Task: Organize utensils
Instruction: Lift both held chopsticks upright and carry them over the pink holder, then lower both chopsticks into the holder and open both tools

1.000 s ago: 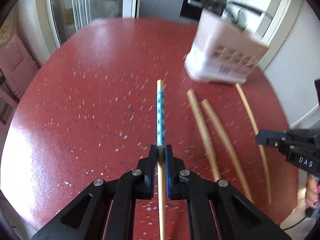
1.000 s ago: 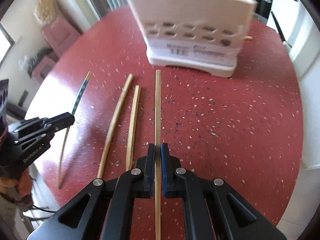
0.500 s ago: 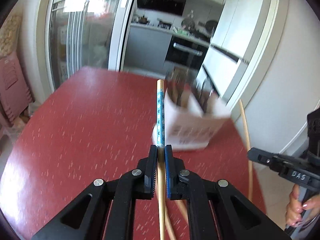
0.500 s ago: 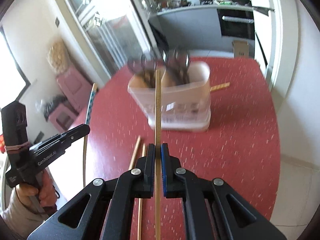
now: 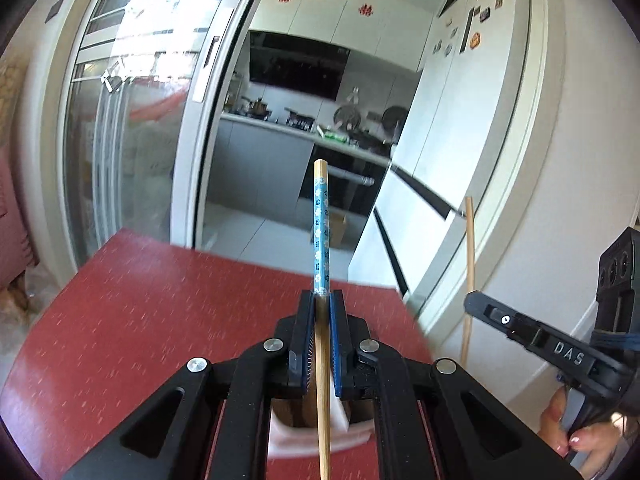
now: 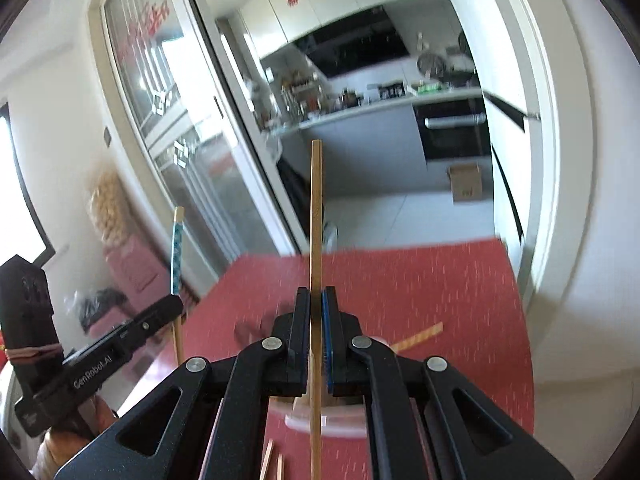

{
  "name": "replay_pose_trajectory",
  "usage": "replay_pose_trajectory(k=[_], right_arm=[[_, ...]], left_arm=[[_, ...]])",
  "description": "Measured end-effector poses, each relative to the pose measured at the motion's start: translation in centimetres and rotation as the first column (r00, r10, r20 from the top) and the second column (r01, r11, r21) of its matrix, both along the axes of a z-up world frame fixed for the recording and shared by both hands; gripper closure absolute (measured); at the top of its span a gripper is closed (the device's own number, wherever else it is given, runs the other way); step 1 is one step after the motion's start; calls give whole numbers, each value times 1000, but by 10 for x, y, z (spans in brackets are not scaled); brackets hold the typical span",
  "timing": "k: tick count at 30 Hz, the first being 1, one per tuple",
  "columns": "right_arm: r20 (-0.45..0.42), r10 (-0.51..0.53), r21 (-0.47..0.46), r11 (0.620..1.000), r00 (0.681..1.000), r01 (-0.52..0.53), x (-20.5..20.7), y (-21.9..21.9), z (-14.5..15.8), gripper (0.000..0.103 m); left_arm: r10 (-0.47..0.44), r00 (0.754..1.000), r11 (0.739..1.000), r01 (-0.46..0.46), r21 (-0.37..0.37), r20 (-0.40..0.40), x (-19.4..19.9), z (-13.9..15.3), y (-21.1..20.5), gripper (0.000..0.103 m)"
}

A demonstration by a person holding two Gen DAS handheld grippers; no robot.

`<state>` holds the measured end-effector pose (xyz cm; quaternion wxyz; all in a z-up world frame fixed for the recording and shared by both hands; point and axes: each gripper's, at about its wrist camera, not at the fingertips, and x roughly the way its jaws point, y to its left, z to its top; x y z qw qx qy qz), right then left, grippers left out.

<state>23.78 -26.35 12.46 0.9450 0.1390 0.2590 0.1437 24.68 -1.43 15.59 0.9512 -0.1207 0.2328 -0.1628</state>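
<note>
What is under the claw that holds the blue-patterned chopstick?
Under the left claw, the chopstick runs down in front of part of a white holder standing on the red table. The claw's body covers most of the holder, so its contents cannot be seen.

Beyond the red speckled table (image 5: 132, 320), sunlit glass sliding doors (image 5: 132, 132) open onto a white-cabinet kitchen (image 5: 320, 12).

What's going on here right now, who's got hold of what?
A person holds a gripper in each hand, each clamped on one chopstick raised off the red table. The left gripper grips the blue-patterned chopstick; the right gripper grips a plain wooden chopstick. Both sticks point up toward the kitchen. The white utensil holder sits just below the grippers, mostly hidden, and other chopsticks lie on the table.
</note>
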Motion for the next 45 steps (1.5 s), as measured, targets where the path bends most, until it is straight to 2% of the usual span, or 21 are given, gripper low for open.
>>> replay_pose_trajectory(k=[3, 10, 19, 25, 34, 39, 45], right_arm=[[35, -2, 12, 1000, 999, 1, 18, 4, 1, 97], [142, -44, -54, 997, 989, 52, 42, 15, -10, 97], [210, -62, -151, 984, 976, 95, 45, 27, -49, 97], [233, -50, -232, 967, 971, 105, 35, 35, -76, 97], [214, -21, -302, 949, 977, 86, 21, 45, -95, 97], [167, -5, -309, 949, 986, 58, 21, 48, -102, 97], [114, 7, -289, 957, 993, 26, 24, 47, -103, 96]], left_arm=[[16, 1000, 1000, -16, -10, 21, 18, -3, -5, 66], [72, 995, 997, -71, -17, 70, 45, -16, -13, 66], [122, 982, 990, -131, 54, 145, 48, -43, -25, 66], [125, 984, 988, -136, 77, 126, 38, -65, -31, 66], [97, 990, 979, -113, 171, 99, 23, -82, -40, 66], [100, 992, 972, -115, 204, 81, 17, -86, -38, 66], [114, 991, 970, -127, 206, 69, 11, -86, -33, 66]])
